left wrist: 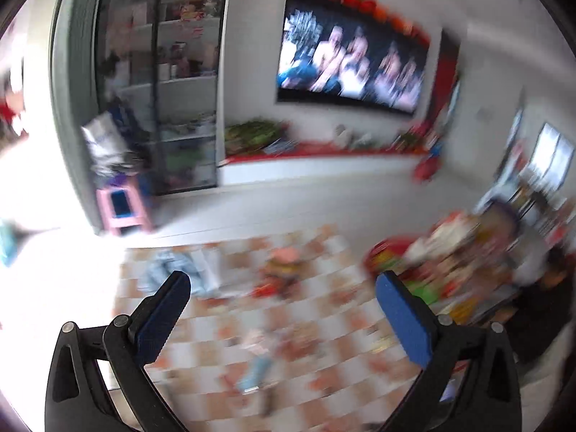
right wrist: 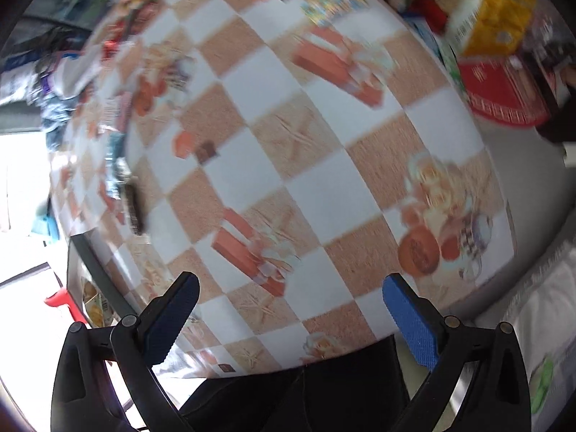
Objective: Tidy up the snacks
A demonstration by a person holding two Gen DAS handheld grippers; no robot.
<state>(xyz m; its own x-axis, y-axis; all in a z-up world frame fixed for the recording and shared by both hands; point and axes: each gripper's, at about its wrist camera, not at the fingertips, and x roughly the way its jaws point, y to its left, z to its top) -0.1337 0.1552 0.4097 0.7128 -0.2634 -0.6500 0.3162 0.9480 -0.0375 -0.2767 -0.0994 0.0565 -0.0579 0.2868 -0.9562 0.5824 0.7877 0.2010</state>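
left to right. the left gripper [left wrist: 282,315], black with blue ribbed pads, has its fingers spread wide and nothing between them; it hangs above the round table with the orange-and-white checked cloth [left wrist: 324,324]. the loose snacks lie on that cloth: a small pale-blue wrapped packet [left wrist: 253,374] just below the gap between the fingers, its long axis tilted from lower left to upper right, and a blurred orange-and-brown packet [left wrist: 280,270] farther off. a heap of mixed snack packs on a red round tray [left wrist: 442,259] stands at the right edge of the table.

the right gripper [right wrist: 289,318], of the same make, is also fully open and empty, above the near rim of the cloth. a dark narrow bar-shaped packet [right wrist: 134,208] lies near the left rim, its long axis running roughly away from the camera, top end leaning left. a yellow carton [right wrist: 496,14] sits tilted at the far right, beside the red tray.

risks, as judgement: both views are smeared, so the aim at a small packet may be poor; the dark bar lies close to the rim and a nudge could tip it off; thin flat wrappers may slide on the smooth cloth instead of lifting.
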